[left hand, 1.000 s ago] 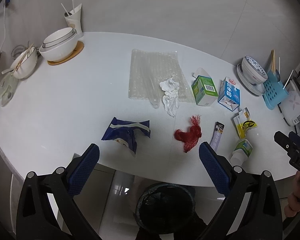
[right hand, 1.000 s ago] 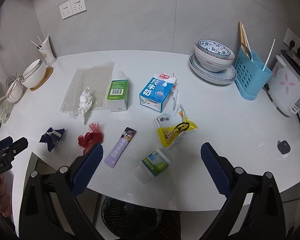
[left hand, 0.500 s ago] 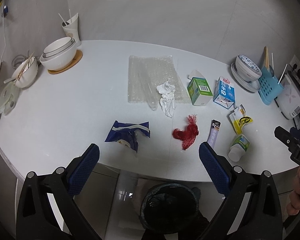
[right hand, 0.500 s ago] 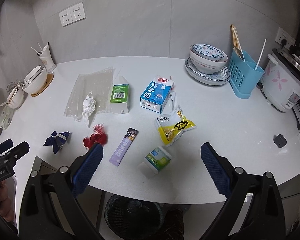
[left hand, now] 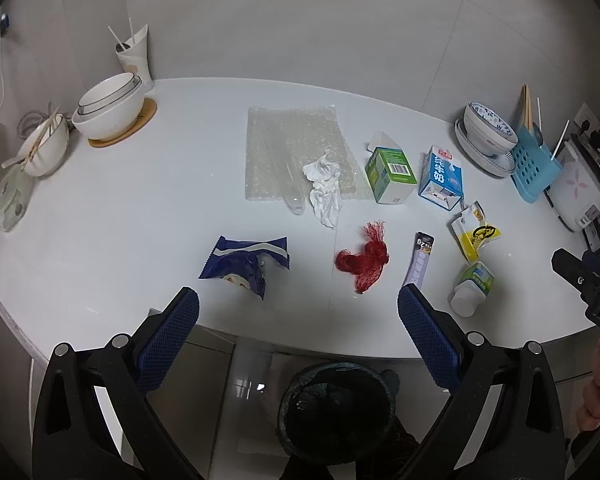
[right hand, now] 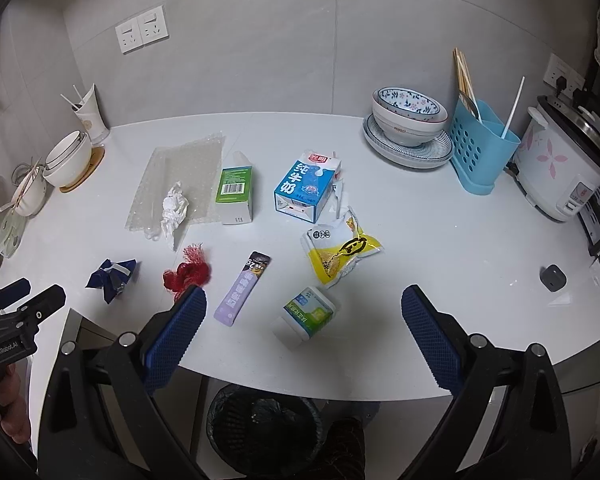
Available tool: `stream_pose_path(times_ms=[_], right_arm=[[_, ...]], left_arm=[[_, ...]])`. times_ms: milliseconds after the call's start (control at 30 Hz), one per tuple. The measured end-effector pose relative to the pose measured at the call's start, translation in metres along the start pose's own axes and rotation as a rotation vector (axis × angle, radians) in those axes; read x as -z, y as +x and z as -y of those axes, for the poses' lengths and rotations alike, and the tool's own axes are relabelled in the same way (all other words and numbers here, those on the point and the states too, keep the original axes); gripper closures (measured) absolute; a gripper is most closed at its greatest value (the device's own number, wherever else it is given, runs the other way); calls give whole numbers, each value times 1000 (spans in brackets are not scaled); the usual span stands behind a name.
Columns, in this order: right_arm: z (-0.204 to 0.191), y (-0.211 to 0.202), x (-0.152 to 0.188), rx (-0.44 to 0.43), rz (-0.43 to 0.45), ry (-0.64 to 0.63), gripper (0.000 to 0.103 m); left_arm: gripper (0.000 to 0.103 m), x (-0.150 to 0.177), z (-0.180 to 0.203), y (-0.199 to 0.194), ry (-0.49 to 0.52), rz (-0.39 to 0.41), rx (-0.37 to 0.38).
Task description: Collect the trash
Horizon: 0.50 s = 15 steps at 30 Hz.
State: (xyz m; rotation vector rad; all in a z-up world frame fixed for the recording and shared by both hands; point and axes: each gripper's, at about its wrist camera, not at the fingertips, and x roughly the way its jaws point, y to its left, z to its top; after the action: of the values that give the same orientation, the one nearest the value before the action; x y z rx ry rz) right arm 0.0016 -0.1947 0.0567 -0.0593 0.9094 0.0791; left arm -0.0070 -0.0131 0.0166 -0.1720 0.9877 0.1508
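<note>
Trash lies on the white counter [left hand: 120, 208]: a blue snack wrapper [left hand: 246, 264], a red net bag [left hand: 364, 258], a purple sachet [left hand: 420, 260], a crumpled tissue [left hand: 324, 188] on bubble wrap [left hand: 292, 148], a green carton [left hand: 390, 174], a blue milk carton [left hand: 440, 178], a yellow packet [left hand: 474, 236] and a small white bottle [left hand: 472, 288]. A black bin [left hand: 336, 412] stands on the floor below the counter edge. My left gripper [left hand: 298, 320] is open and empty, back from the edge above the bin. My right gripper [right hand: 302, 320] is open and empty, over the bottle [right hand: 308, 314].
White bowls [left hand: 108, 108] on a wooden coaster and a cup with straws [left hand: 134, 54] stand at the back left. A patterned bowl on plates [right hand: 408, 118], a blue utensil caddy [right hand: 480, 144] and a rice cooker [right hand: 564, 164] stand at the right.
Both grippers have pulled back and up from the counter, so more wall and more of the bin show. Nothing on the counter has moved.
</note>
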Motion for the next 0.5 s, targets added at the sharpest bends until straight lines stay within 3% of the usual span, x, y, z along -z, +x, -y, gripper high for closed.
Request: stream_pose_path(times_ms=[500], right_arm=[[8,-3,3,7,-2,6,9]], left_arm=[[6,5,2,-1,-2,-11,18]])
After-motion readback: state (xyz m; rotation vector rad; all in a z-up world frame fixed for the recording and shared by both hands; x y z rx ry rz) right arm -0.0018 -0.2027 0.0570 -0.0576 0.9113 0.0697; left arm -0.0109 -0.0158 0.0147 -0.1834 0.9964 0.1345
